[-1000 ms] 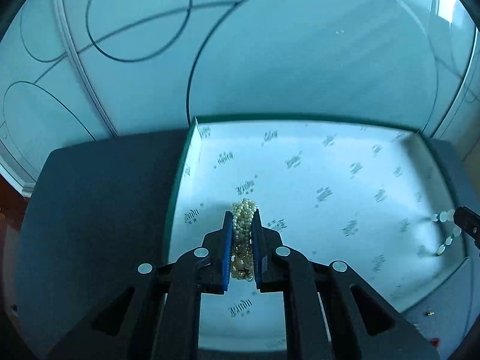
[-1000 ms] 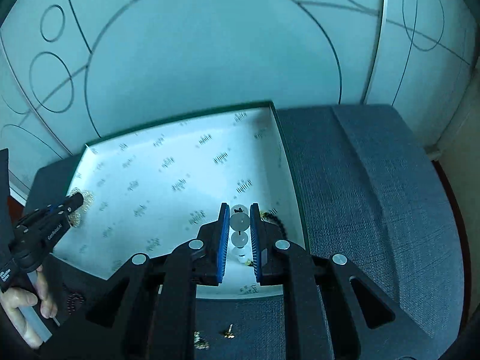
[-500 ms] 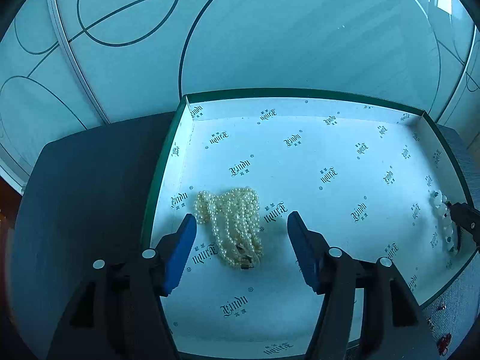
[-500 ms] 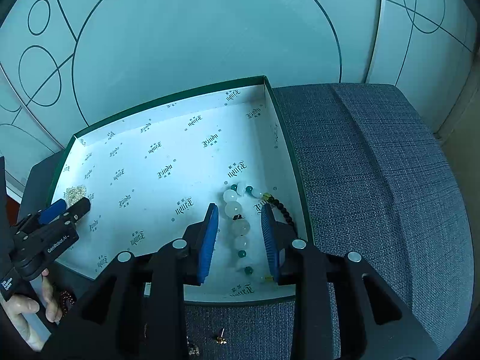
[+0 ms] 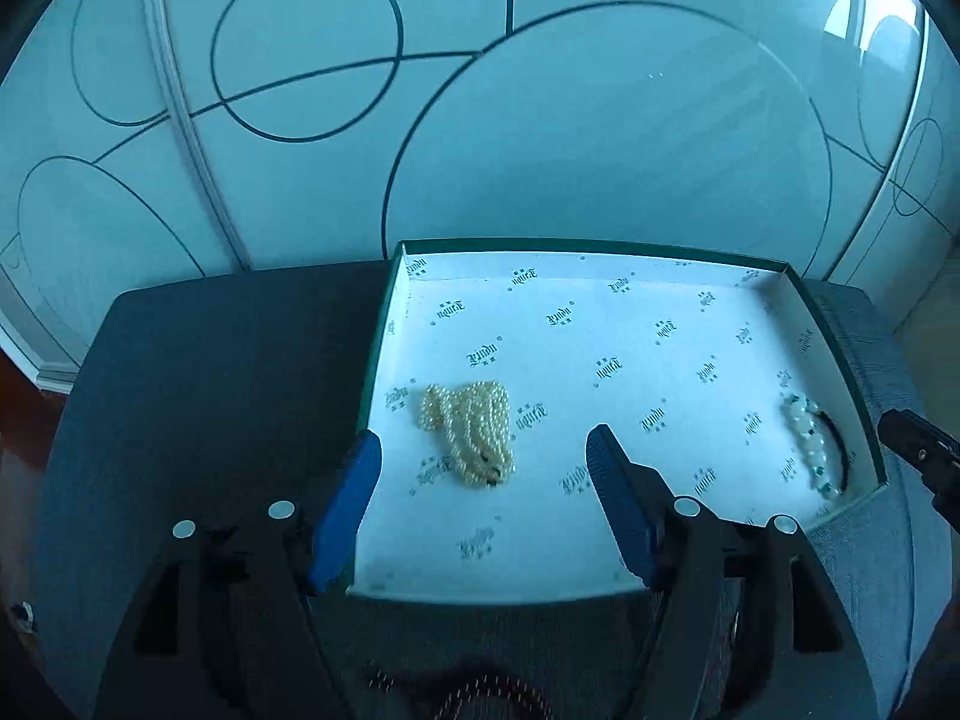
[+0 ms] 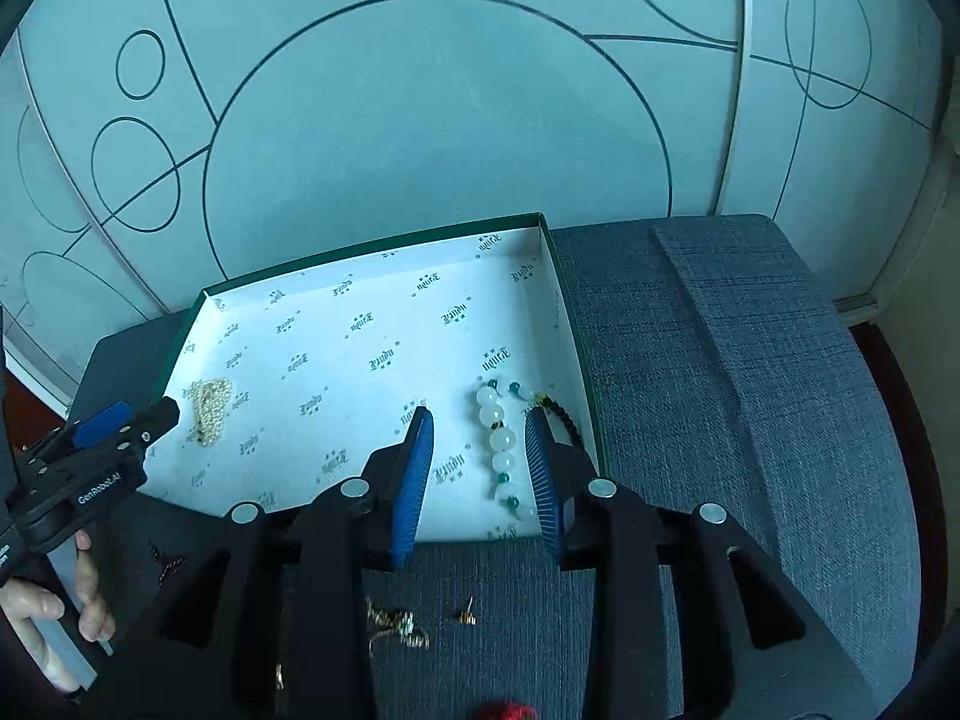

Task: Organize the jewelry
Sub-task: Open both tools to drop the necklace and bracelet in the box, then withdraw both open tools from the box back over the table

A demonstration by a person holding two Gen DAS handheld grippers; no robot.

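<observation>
Between opening left tongs, pearl necklace untouched, inside box

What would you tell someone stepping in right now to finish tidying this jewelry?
Left tool: jaws opening, nothing gripped; the pearl necklace lies in the box below it.
Right tool: open, holding nothing; the white-and-green bead bracelet lies in the box between its fingers.
Done: both pieces are in the box.
Left: small gold pieces and a red item remain on the grey cushion.
</observation>
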